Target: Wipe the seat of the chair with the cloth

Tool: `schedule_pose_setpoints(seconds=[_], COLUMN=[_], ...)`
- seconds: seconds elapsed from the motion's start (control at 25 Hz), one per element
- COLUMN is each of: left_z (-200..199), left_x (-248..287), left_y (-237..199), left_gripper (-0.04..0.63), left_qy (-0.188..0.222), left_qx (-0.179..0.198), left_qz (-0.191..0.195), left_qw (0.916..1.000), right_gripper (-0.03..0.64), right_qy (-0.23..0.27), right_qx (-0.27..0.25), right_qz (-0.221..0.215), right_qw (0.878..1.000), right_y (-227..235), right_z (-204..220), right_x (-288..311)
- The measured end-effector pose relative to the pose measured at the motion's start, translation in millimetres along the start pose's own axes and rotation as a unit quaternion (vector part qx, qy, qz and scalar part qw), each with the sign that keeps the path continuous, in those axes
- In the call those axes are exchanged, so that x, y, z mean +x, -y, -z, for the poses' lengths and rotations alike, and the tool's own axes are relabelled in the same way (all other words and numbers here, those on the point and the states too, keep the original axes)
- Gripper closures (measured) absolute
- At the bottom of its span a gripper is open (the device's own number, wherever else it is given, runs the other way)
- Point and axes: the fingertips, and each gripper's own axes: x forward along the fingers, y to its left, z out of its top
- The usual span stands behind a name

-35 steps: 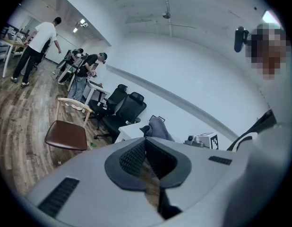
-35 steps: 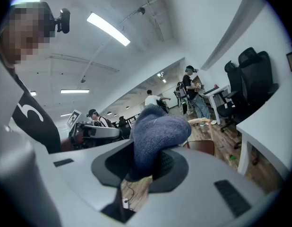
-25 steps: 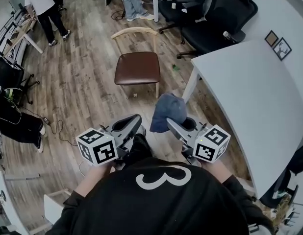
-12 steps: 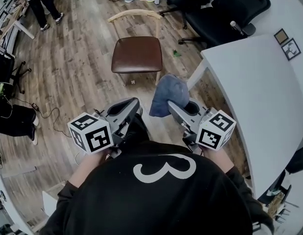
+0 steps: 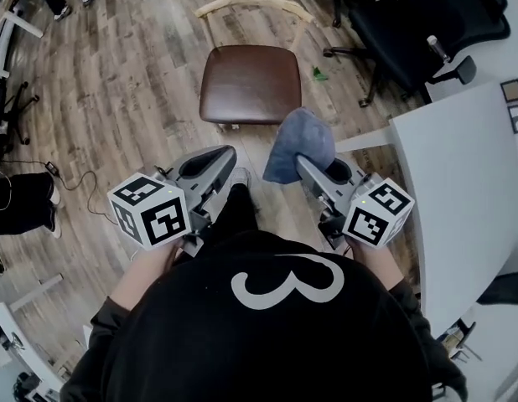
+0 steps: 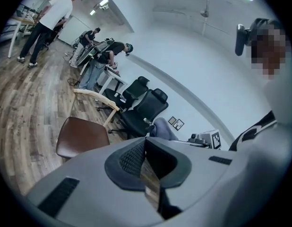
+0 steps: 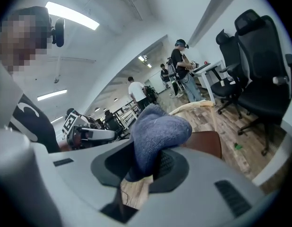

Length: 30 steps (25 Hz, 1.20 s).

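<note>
The chair stands on the wood floor ahead of me, with a brown seat (image 5: pixel 248 82) and a curved pale wooden backrest (image 5: pixel 255 5) on its far side. My right gripper (image 5: pixel 312 170) is shut on a blue cloth (image 5: pixel 299 145), which bulges up out of the jaws (image 7: pixel 158 131) and hangs in the air short of the seat's near right corner. My left gripper (image 5: pixel 215 164) is shut with nothing in it, level with the right one and short of the seat. The seat (image 6: pixel 82 136) lies low and left in the left gripper view.
A white table (image 5: pixel 464 182) fills the right side, its leg close to the cloth. Black office chairs (image 5: pixel 418 23) stand at the back right. Cables (image 5: pixel 70 182) trail on the floor at the left. People stand at desks at the far back (image 6: pixel 47 22).
Both grippers and the cloth have come closer to the chair, and the seat now sits lower and larger in the head view. Both grippers' states are unchanged.
</note>
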Motion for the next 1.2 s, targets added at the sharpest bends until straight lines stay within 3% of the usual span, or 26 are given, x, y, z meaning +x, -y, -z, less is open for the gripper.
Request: schedule_pose_setpoints(seconds=[0.2,0.44,0.92,1.2], left_z=[-39.7,-69.0,-67.0,-75.4], left_x=[15.1,41.2,108.5,135.3], left_y=[-86.3,-152.5,-263.0,-308.6], left_gripper=[0.581,0.581,0.581,0.581], left_qy=[-0.022,-0.031,-0.057,-0.041], left_qx=[-0.032,-0.049,-0.11,-0.13], left_qz=[-0.011,-0.016,-0.082,-0.108], left_qw=[0.9992,0.9982,0.989,0.9848], right_gripper=[0.531,0.531,0.531,0.531], right_qy=[-0.021,-0.044,-0.128,-0.157], right_qx=[0.032,0.045,0.129,0.121], right_qz=[0.021,0.034,0.014,-0.001], right_qw=[0.999,0.997,0.983,0.98], right_y=[30.8,68.1,150.0,185.6], right_z=[-26.5,-36.8,-6.8,-6.5], right_x=[72.0,129.1,217.0,273.6])
